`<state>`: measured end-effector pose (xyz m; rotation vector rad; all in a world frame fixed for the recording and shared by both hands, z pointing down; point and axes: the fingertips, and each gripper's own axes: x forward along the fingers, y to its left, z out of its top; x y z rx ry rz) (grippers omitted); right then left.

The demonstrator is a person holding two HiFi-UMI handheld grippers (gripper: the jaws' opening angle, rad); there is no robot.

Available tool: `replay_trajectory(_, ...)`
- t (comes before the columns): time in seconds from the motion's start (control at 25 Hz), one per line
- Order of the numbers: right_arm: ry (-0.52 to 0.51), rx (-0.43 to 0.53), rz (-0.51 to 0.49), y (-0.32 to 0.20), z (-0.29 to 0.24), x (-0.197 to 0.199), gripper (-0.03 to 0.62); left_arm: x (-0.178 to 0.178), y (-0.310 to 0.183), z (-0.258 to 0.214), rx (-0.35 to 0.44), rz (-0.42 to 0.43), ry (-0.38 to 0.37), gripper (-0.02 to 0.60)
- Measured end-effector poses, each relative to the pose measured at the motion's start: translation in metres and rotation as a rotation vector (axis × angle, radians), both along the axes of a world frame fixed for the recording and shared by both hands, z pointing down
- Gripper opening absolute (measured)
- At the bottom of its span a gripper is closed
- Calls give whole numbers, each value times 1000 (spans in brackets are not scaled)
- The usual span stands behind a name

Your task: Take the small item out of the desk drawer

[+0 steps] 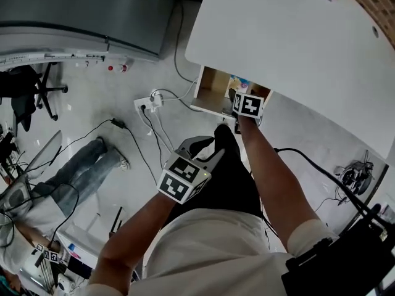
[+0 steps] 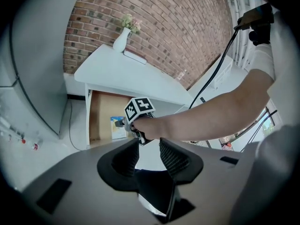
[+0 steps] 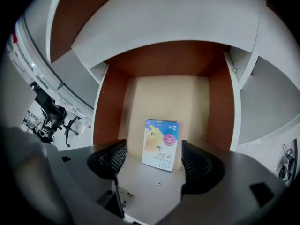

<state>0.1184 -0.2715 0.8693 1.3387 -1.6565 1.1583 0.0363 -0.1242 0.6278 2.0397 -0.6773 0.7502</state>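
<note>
The white desk has its drawer pulled out, showing a light wooden bottom. A small blue and yellow box lies flat near the drawer's front. My right gripper reaches into the drawer, open, one jaw on each side of the box with a gap on both sides. The head view shows that right gripper at the drawer's front edge, with the box just beyond it. My left gripper hangs back over my lap. It is open with nothing between its fingers.
A power strip with trailing cables lies on the floor left of the drawer. A seated person's legs and an office chair are farther left. A white vase stands on the desk against a brick wall.
</note>
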Motion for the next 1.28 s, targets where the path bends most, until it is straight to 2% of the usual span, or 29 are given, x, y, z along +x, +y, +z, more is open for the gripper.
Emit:
replay_trajectory(0.48,82,-63,15,-34,56,-15,353,-26,3,30,-53,-61,6,147)
replay_trajectory(0.72,129,-57,41,-21,62,21,354,-1,31,30,-33,-96,-2,147)
replay_trajectory(1.0,201,-27,68,-30,73,-11,353,-51,29,48,-50,-140,-1,147)
replay_trajectory(1.28,184,-29,84,-31,81,-15,363,-54,36,53,-64,-146,9,147)
